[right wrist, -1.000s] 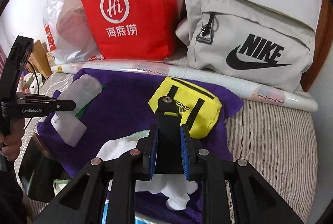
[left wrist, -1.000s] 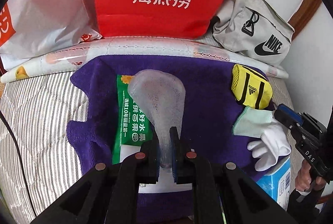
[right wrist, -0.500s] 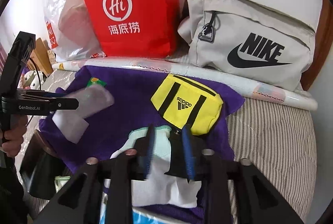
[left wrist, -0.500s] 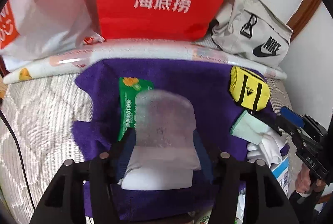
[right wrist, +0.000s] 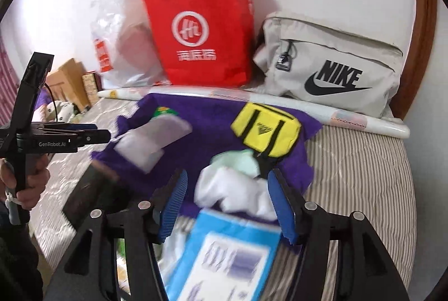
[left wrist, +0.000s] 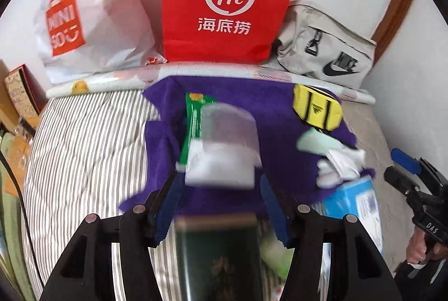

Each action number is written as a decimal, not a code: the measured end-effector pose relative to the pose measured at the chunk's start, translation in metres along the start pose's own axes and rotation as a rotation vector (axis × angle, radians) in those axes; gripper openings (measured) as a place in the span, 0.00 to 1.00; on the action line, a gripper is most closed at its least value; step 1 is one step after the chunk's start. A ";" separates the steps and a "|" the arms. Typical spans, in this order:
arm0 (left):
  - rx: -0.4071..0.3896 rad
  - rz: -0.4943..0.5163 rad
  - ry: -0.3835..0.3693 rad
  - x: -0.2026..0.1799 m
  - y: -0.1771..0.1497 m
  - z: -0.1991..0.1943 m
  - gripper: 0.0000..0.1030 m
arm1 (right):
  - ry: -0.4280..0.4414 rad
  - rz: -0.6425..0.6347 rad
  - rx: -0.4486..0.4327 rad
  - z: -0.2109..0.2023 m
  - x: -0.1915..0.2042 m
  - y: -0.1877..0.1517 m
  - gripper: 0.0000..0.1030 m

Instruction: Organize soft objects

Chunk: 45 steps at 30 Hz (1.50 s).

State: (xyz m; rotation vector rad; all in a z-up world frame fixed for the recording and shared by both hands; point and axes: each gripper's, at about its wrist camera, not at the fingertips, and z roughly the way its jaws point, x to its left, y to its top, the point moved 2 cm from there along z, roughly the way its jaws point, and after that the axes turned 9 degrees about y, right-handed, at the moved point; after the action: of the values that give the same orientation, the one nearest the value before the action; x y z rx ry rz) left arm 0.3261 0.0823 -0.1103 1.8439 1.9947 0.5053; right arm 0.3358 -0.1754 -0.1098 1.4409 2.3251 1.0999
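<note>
A purple towel (left wrist: 232, 94) (right wrist: 212, 116) lies on the striped bed. On it lie a translucent white pouch (left wrist: 224, 144) (right wrist: 152, 138), a green packet (left wrist: 193, 110), a yellow Adidas pouch (left wrist: 317, 109) (right wrist: 266, 127) and white gloves with mint cuffs (left wrist: 333, 155) (right wrist: 235, 180). My left gripper (left wrist: 222, 208) is open and empty, pulled back from the white pouch. My right gripper (right wrist: 226, 206) is open and empty, just short of the gloves.
A red paper bag (left wrist: 226, 7), a white plastic bag (left wrist: 84, 29) and a grey Nike bag (right wrist: 330, 68) stand against the wall behind a rolled mat (right wrist: 364, 122). A blue-and-white box (right wrist: 224, 253) and a dark green tin (left wrist: 218, 256) lie near the front edge.
The left gripper opened, let go of the white pouch and drew back. The right gripper opened wide and pulled back from the gloves and yellow pouch.
</note>
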 end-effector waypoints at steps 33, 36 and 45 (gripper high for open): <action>-0.057 -0.035 -0.057 0.062 -0.131 -0.025 0.62 | -0.039 -0.237 0.261 0.100 0.118 -0.094 0.79; -0.068 -0.033 -0.053 0.063 -0.131 -0.028 0.62 | -0.073 -0.250 0.260 0.104 0.120 -0.096 0.77; -0.082 -0.032 -0.053 0.062 -0.135 -0.041 0.62 | -0.038 -0.239 0.195 0.080 0.119 -0.087 0.48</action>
State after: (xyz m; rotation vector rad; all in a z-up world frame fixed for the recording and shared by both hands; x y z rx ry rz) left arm 0.1846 0.1331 -0.1444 1.7554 1.9370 0.5151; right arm 0.2563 -0.0585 -0.2000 1.1878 2.5543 0.7950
